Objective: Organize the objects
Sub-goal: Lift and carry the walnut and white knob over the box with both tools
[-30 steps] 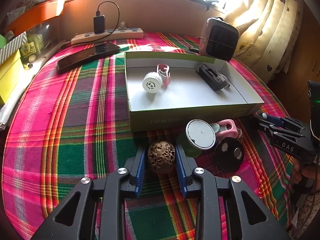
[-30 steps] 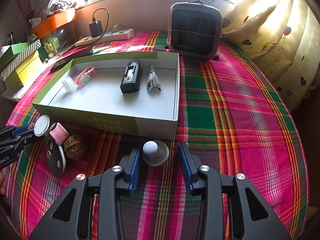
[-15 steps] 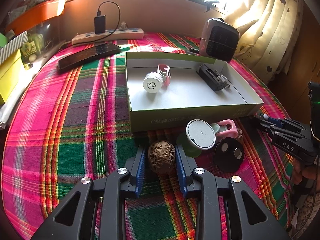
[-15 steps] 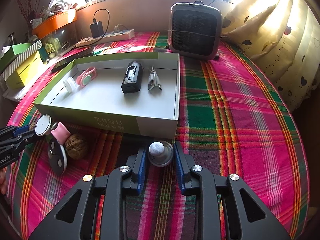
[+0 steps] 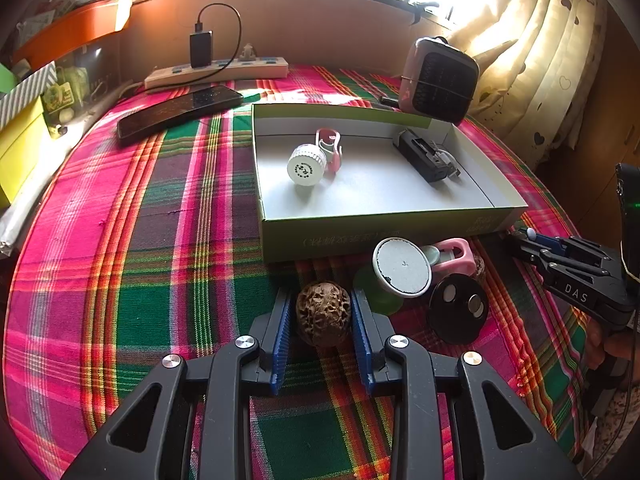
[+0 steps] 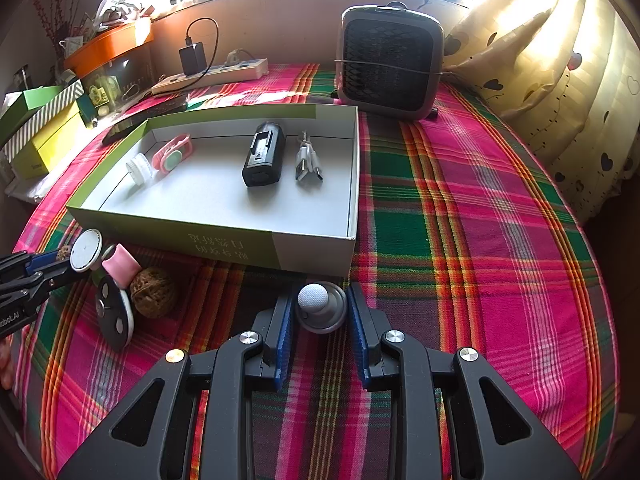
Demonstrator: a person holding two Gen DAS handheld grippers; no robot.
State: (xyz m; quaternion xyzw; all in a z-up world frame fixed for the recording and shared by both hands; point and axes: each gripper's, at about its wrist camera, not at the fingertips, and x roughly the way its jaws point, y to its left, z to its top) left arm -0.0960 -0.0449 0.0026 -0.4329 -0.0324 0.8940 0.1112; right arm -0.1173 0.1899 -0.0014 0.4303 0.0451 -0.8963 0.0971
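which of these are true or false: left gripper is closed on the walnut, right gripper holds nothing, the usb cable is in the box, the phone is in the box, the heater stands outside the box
1. The left gripper is closed on the walnut. True.
2. The right gripper holds nothing. False: its pads press on a small grey knob.
3. The usb cable lies in the box. True.
4. The phone lies in the box. False: it lies on the plaid cloth, outside the box.
5. The heater stands outside the box. True.
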